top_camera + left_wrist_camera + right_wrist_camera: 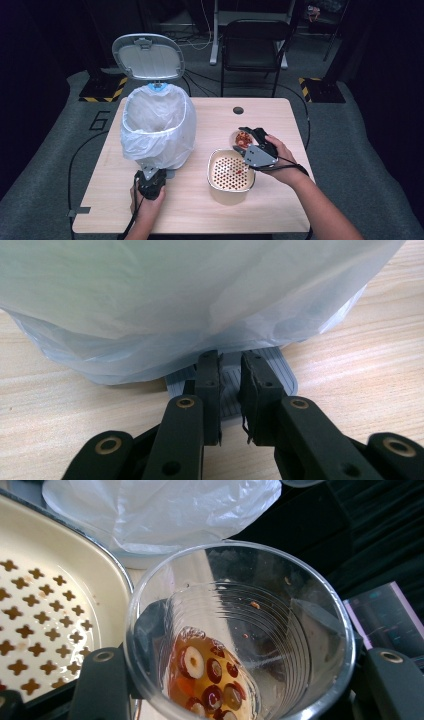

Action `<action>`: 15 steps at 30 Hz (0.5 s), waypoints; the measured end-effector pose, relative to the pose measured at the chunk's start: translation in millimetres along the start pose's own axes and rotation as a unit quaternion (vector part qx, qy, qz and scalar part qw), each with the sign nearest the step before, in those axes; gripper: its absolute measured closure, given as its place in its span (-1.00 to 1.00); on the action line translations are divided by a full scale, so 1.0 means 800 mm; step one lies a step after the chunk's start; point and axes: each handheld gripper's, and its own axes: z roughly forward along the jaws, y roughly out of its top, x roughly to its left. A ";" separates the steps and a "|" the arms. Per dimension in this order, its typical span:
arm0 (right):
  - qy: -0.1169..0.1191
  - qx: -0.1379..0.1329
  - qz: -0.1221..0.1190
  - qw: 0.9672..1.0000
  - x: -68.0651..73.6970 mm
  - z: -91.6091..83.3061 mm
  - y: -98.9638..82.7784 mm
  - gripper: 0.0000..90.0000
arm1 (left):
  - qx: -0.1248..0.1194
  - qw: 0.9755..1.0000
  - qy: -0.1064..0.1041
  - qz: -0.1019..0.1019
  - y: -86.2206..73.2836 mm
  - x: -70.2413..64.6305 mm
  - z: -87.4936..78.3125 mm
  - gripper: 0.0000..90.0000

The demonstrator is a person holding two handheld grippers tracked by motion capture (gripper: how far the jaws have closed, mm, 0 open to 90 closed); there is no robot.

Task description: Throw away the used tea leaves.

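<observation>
**Right tongs tip a cup by the strainer; left tongs at the bin pedal**

The right tongs (248,141) grip a clear cup (240,630), one jaw on each side of its wall; the cup is tilted, just beyond the far right edge of the strainer (230,171), and holds amber liquid with red and pale bits (210,677). The left tongs (230,390) sit at the near left, jaws nearly together with a narrow gap, holding nothing; their tips lie over the grey ribbed pedal (282,372) at the foot of the bin (157,125). The bin stands at the table's (280,210) left, lid (148,56) raised, lined with a white bag (200,290); the cream strainer, pierced with cross holes, sits right of it.
</observation>
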 end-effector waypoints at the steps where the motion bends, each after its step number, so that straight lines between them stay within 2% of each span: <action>1: -0.007 0.002 -0.014 1.000 0.003 0.000 0.002 -0.21 | -0.001 1.000 0.000 -0.004 0.000 -0.001 0.000 0.75; 2: -0.007 0.002 -0.014 1.000 0.003 0.000 0.002 -0.21 | -0.003 1.000 -0.001 -0.006 0.000 -0.001 0.001 0.75; 3: -0.012 0.003 -0.026 1.000 0.003 0.000 0.002 -0.21 | -0.002 1.000 -0.001 -0.006 0.000 -0.001 0.001 0.75; 5: -0.018 0.006 -0.034 0.999 0.007 0.000 0.003 -0.21 | 0.000 1.000 0.003 0.004 0.000 0.001 0.000 0.75; 7: -0.022 0.009 -0.049 0.998 0.009 0.000 0.005 -0.21 | -0.001 1.000 0.002 0.002 0.000 0.000 0.000 0.75; 8: -0.023 0.011 -0.054 0.998 0.009 0.000 0.006 -0.21 | -0.004 1.000 -0.001 -0.011 0.000 -0.001 0.001 0.75; 9: -0.027 0.013 -0.061 0.998 0.010 0.000 0.006 -0.21 | -0.003 1.000 0.001 -0.002 0.000 0.000 0.001 0.75; 12: -0.029 0.017 -0.080 0.996 0.012 0.000 0.007 -0.21 | -0.003 1.000 -0.001 -0.006 0.000 -0.001 0.001 0.75; 14: -0.032 0.026 -0.112 0.993 0.016 0.001 0.009 -0.21 | -0.003 1.000 0.000 -0.004 0.000 -0.001 0.001 0.75; 15: -0.034 0.029 -0.129 0.991 0.018 0.001 0.010 -0.21 | 0.000 1.000 0.005 0.007 0.000 0.001 0.000 0.75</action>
